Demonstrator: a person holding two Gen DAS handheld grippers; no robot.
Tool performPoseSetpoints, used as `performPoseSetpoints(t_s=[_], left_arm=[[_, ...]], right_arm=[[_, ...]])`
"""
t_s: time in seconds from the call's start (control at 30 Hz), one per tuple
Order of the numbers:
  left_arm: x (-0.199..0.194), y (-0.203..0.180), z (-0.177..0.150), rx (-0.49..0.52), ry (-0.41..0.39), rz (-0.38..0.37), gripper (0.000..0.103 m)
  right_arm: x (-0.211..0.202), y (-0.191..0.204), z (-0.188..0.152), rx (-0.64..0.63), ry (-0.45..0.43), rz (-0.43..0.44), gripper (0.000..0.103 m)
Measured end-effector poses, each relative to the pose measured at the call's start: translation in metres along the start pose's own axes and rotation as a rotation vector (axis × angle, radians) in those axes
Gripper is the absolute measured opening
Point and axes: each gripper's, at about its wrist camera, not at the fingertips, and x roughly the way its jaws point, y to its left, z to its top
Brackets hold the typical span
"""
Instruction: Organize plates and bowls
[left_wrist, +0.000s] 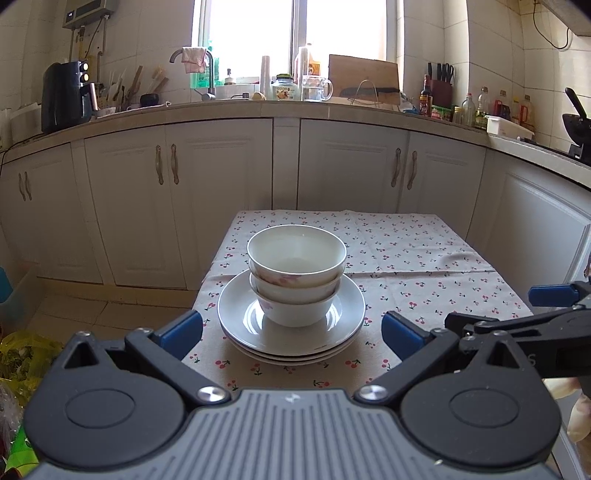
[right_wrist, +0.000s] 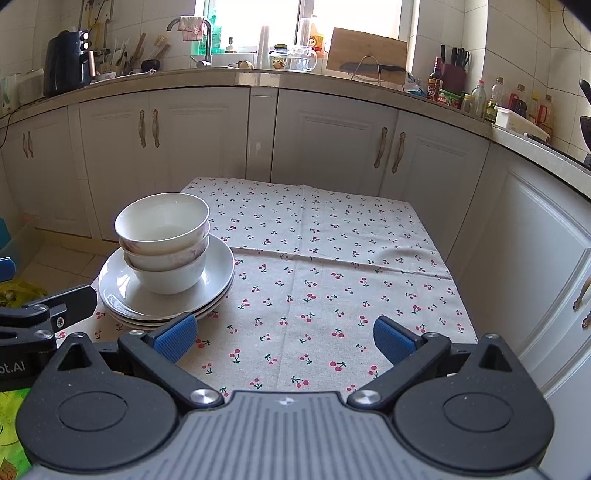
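Both your claws, left (left_wrist: 291, 334) and right (right_wrist: 284, 338), gape empty; bowls (left_wrist: 296, 273) on plates (left_wrist: 291, 332) sit ahead of the left.

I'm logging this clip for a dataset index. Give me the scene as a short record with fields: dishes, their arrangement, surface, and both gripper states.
dishes: three bowls, three plates
arrangement: bowls nested upright, standing on the stacked plates
surface: table with cherry-print cloth; stack sits on its left part in the right wrist view
left hand-held gripper: open, empty, facing the stack
right hand-held gripper: open, empty, over bare cloth right of the stack
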Motion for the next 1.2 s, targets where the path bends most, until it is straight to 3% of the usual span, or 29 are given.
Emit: performPoseSetpoints(t_s=[1.2], left_arm=[[-0.0045,-0.0009,0.0007,-0.003,-0.011,-0.003,0.102]], right_arm=[[-0.006,0.0012,0.0004,0.001,-0.027,-0.022,0.103]])
